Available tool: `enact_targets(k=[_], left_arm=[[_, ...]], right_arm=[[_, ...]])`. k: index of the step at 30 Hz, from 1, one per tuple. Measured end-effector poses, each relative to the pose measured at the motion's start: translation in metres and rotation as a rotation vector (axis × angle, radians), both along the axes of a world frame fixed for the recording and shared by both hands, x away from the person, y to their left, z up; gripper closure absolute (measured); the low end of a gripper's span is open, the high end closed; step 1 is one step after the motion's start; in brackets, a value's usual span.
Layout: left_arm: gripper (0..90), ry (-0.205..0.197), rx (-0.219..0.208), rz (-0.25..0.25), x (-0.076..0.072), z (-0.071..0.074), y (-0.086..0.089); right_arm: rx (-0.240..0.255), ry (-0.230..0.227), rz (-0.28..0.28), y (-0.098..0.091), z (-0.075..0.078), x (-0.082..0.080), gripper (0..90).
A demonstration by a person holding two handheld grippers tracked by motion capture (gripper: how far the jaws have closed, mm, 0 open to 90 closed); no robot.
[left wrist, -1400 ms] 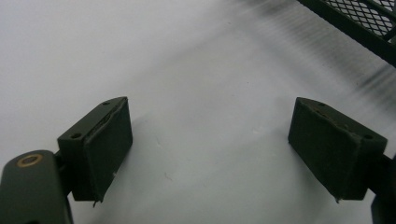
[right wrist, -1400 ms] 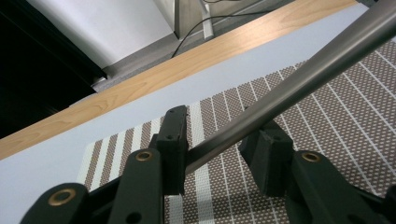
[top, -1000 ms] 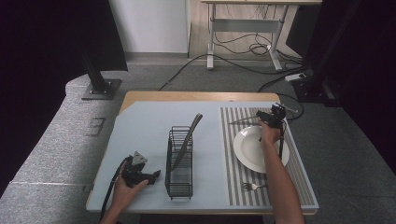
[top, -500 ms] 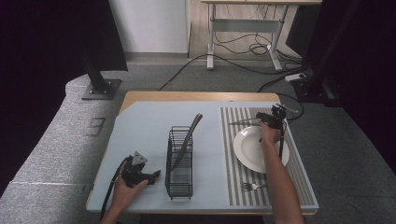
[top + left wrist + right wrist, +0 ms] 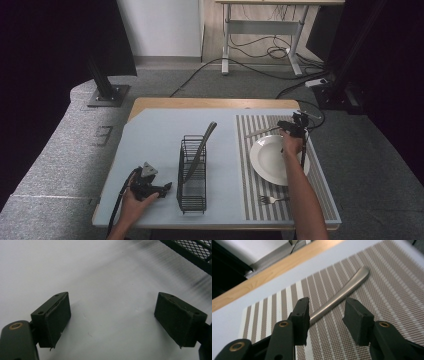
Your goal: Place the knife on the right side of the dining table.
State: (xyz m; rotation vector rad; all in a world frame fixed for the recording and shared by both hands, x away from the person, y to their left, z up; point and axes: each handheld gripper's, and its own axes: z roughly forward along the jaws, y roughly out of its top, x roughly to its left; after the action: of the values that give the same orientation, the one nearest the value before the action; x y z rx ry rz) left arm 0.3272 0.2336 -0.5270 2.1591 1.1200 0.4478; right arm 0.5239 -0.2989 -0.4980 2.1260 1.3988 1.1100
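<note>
My right tool [image 5: 325, 317] has just been opening; its jaws stand spread astride the slim, curved metal utensil handle [image 5: 342, 295] lying flat on the striped woven placemat [image 5: 387, 302], beyond the white plate [image 5: 272, 160]. I'd lift straight up and clear without nudging it. My left tool [image 5: 112, 317] rests spread, empty, beside the wire caddy [image 5: 192, 172].
</note>
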Motion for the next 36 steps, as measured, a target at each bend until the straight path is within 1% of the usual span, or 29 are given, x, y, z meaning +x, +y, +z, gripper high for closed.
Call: enact_targets(k=[2,4,6,7,8,9,10,11,12,13,14,15,16,17,19,20,21,22,23,25,27,28,29,30,31,32,33,35,36], left_arm=[[13.1,0.0,0.0,0.0,0.0,0.0,0.0],[13.1,0.0,0.0,0.0,0.0,0.0,0.0],[13.1,0.0,0.0,0.0,0.0,0.0,0.0],[13.1,0.0,0.0,0.0,0.0,0.0,0.0],[13.0,0.0,0.0,0.0,0.0,0.0,0.0],[13.0,0.0,0.0,0.0,0.0,0.0,0.0],[13.0,0.0,0.0,0.0,0.0,0.0,0.0],[13.1,0.0,0.0,0.0,0.0,0.0,0.0],[13.0,0.001,0.0,0.0,0.0,0.0,0.0],[13.0,0.001,0.0,0.0,0.0,0.0,0.0],[13.0,0.0,0.0,0.0,0.0,0.0,0.0],[13.0,0.001,0.0,0.0,0.0,0.0,0.0],[13.0,0.001,0.0,0.0,0.0,0.0,0.0],[13.0,0.001,0.0,0.0,0.0,0.0,0.0],[13.0,0.001,0.0,0.0,0.0,0.0,0.0],[13.0,0.001,0.0,0.001,0.0,0.0,0.0],[13.0,0.001,0.0,0.0,0.0,0.0,0.0],[13.0,0.001,0.0,0.0,0.0,0.0,0.0],[13.0,0.001,0.0,0.001,0.0,0.0,0.0],[13.0,0.001,0.0,0.0,0.0,0.0,0.0],[13.0,0.002,0.0,0.0,0.0,0.0,0.0],[13.0,0.002,0.0,0.0,0.0,0.0,0.0],[13.0,0.002,0.0,0.0,0.0,0.0,0.0],[13.0,0.002,0.0,0.0,0.0,0.0,0.0],[13.0,0.002,0.0,0.0,0.0,0.0,0.0],[13.0,0.002,0.0,0.0,0.0,0.0,0.0],[13.0,0.002,0.0,0.0,0.0,0.0,0.0],[13.0,0.002,0.0,0.0,0.0,0.0,0.0],[13.0,0.001,0.0,0.0,0.0,0.0,0.0]], right_arm=[[-0.027,-0.025,0.011,-0.003,0.006,-0.001,55.0],[-0.057,-0.031,0.039,-0.004,0.012,-0.001,53.4],[-0.121,-0.024,0.092,-0.004,0.021,0.001,51.4],[-0.121,-0.024,0.092,-0.004,0.021,0.001,51.4],[-0.207,-0.024,0.157,-0.003,0.032,0.005,49.5],[-0.207,-0.024,0.157,-0.003,0.032,0.005,49.5],[-0.225,-0.018,0.176,-0.002,0.034,0.007,48.6],[-0.264,0.007,0.233,-0.002,0.036,0.013,47.1],[-0.277,0.016,0.249,-0.002,0.036,0.016,46.7],[-0.277,0.016,0.249,-0.002,0.036,0.016,46.7],[-0.289,0.03,0.271,-0.002,0.035,0.02,45.6],[-0.308,0.059,0.303,-0.003,0.033,0.025,44.0],[-0.326,0.076,0.324,-0.003,0.031,0.029,43.8],[-0.36,0.086,0.335,-0.003,0.03,0.033,43.6],[-0.402,0.11,0.372,-0.003,0.028,0.041,41.3],[-0.427,0.113,0.38,-0.002,0.026,0.044,40.7],[-0.459,0.141,0.402,-0.001,0.023,0.051,37.9],[-0.459,0.141,0.402,-0.001,0.023,0.051,37.9],[-0.48,0.15,0.416,0.0,0.02,0.054,36.8],[-0.574,0.157,0.454,0.005,0.016,0.061,36.5],[-0.606,0.174,0.469,0.007,0.014,0.066,36.4],[-0.606,0.174,0.469,0.007,0.014,0.066,36.4],[-0.638,0.177,0.486,0.009,0.011,0.07,37.5],[-0.638,0.177,0.486,0.009,0.011,0.07,37.5],[-0.654,0.199,0.5,0.01,0.006,0.074,37.3],[-0.67,0.215,0.501,0.011,0.002,0.075,37.3],[-0.67,0.215,0.501,0.011,0.002,0.075,37.3],[-0.676,0.249,0.492,0.011,-0.005,0.078,36.7],[-0.658,0.244,0.474,0.009,-0.006,0.078,36.3]])
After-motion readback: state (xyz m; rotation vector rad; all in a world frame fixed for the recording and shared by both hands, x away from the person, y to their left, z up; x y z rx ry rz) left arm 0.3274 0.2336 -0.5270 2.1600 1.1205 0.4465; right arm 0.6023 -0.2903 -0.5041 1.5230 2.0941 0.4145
